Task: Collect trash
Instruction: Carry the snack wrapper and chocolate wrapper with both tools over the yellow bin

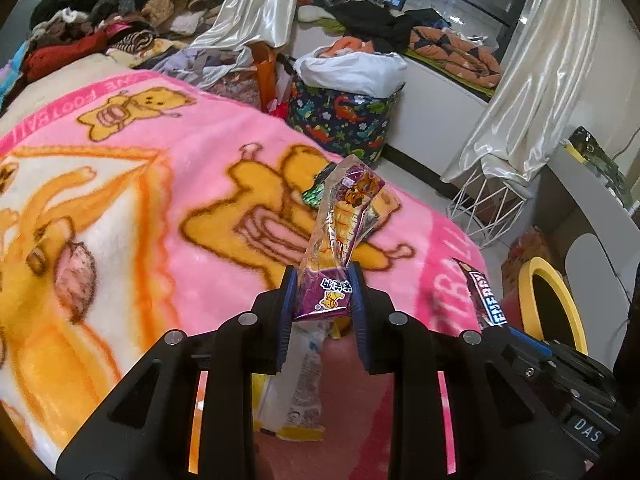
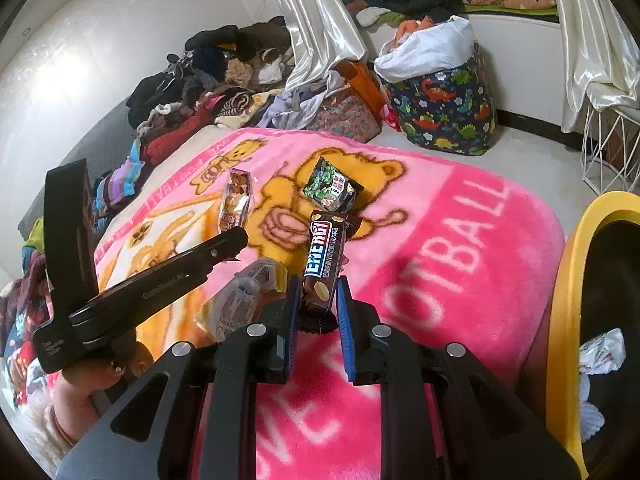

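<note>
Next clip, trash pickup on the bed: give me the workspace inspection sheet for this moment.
Surface: pink teddy-bear blanket over a bed.
Job's things: purple snack wrapper and brown Energy bar wrapper, both held; green wrapper and a yellow-white packet on the blanket; yellow-rimmed bin at bedside, crumpled paper inside.
Clutter: clothes pile at the far end.
Grippers: left gripper clamps the purple wrapper; right gripper clamps the bar wrapper.
Cables: nothing seen.
Surroundings: dinosaur-print hamper, white curtains, window.

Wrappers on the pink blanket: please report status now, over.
Left gripper shut on purple wrapper. Right gripper shut on brown bar wrapper. Green packet on blanket. Yellow bin unobstructed.
</note>
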Available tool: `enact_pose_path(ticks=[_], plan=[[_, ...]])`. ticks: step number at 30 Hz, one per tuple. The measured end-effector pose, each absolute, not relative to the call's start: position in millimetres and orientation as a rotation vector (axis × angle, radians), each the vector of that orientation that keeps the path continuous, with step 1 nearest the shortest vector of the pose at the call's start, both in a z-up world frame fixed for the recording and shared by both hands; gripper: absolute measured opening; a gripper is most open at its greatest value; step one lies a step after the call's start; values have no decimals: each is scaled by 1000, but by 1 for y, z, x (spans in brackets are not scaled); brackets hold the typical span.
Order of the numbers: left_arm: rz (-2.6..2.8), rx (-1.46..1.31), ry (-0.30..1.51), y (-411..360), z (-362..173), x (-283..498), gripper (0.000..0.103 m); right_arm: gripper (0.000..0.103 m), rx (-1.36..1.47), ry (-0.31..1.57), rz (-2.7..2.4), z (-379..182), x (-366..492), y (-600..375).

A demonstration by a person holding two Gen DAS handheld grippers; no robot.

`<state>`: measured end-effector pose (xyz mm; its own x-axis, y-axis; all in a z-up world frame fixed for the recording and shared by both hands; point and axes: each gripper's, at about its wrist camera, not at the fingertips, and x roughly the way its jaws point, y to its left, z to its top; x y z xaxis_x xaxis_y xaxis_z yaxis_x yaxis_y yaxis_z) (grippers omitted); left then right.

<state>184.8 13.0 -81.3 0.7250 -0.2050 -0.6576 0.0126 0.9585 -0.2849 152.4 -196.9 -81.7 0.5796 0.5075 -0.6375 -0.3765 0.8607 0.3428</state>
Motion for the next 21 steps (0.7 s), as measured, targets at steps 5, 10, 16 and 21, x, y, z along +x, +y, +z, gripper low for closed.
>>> enact_pose_path(ticks=[5, 10, 16, 21], plan=[[-134, -267, 731, 10, -69, 179, 20, 17, 169, 787, 518, -78, 147, -203], [-139, -265, 714, 7, -62, 173, 20, 17, 157, 773, 513, -73, 142, -208], [-151, -256, 699, 4, -54, 167, 20, 17, 148, 758, 508, -67, 138, -214], [-163, -250, 685, 0, -48, 164, 20, 17, 139, 735, 497, -60, 133, -221]])
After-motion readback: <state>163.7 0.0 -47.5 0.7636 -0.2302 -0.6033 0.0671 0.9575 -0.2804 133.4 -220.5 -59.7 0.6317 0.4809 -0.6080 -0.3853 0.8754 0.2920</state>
